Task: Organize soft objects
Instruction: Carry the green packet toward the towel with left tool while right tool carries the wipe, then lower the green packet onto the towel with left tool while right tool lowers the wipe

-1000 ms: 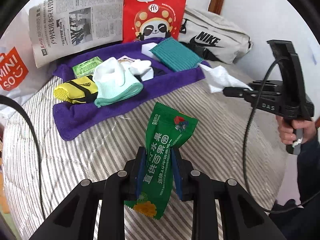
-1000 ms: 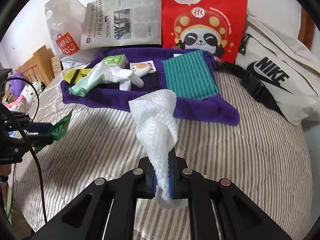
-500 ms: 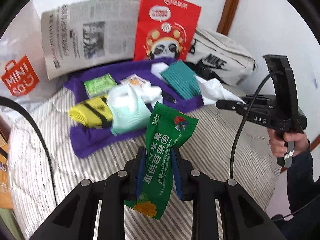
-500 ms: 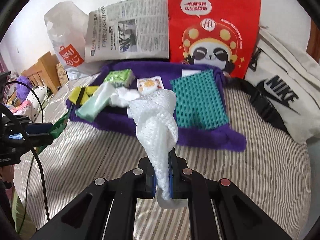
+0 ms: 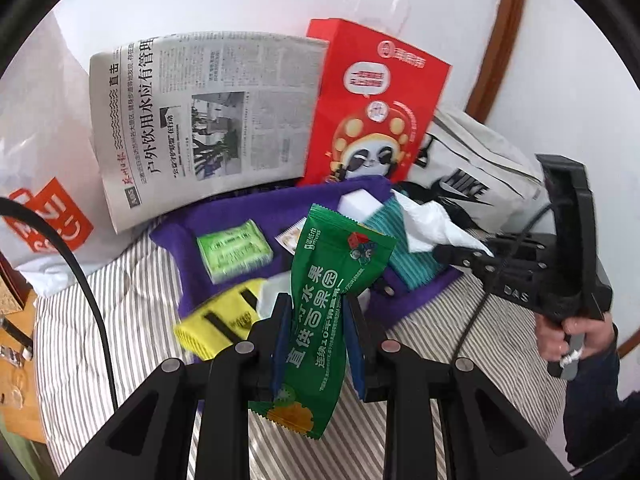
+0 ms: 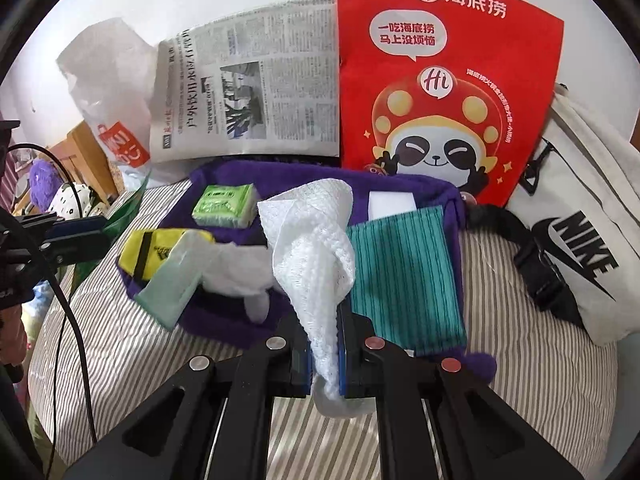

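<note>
Left wrist view: left hand-held gripper [image 5: 318,340] clamps green snack packet [image 5: 332,308]; right grips white cloth [image 6: 316,248].

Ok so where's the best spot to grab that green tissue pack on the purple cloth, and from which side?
Judging by its pose, take the green tissue pack across its short width, coming from above. It lies flat on the purple cloth with open cloth around it, and the yellow sock sits nearer, apart from it.
</note>
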### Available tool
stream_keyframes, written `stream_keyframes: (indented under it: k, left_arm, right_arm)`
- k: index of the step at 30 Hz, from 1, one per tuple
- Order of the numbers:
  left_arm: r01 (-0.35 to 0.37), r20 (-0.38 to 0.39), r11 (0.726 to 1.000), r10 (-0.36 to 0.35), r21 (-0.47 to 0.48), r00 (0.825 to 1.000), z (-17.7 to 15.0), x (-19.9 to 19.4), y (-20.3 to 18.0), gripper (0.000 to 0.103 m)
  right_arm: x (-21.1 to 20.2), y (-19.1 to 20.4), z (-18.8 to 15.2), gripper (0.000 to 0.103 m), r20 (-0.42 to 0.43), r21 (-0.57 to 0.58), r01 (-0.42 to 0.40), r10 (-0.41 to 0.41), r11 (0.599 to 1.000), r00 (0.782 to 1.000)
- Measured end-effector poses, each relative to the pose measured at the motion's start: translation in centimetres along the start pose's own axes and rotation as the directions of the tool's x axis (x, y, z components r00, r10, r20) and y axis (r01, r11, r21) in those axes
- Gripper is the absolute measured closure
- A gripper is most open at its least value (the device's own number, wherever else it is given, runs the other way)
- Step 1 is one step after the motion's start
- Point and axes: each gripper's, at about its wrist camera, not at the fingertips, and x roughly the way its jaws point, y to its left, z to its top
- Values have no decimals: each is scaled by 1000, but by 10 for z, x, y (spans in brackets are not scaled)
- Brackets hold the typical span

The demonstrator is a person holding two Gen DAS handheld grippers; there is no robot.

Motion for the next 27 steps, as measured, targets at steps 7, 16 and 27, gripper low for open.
stream_keyframes:
  k: [7, 16, 27]
  left_arm:
    - [13, -7, 999, -13, -45, 1000, 24, 36, 17, 78]
    - [30, -45, 997, -34, -76, 998, 48, 86, 24, 78]
    - [19, -172, 997, -32, -78, 985, 52, 141, 28, 78]
  right_arm:
    - [25, -5, 17, 94, -28, 5, 4, -3, 1000, 1000]
    - [68, 2, 23, 94, -86, -26, -5, 3, 1000, 996]
    - [99, 2, 20, 94, -129, -38, -23, 18, 999, 992]
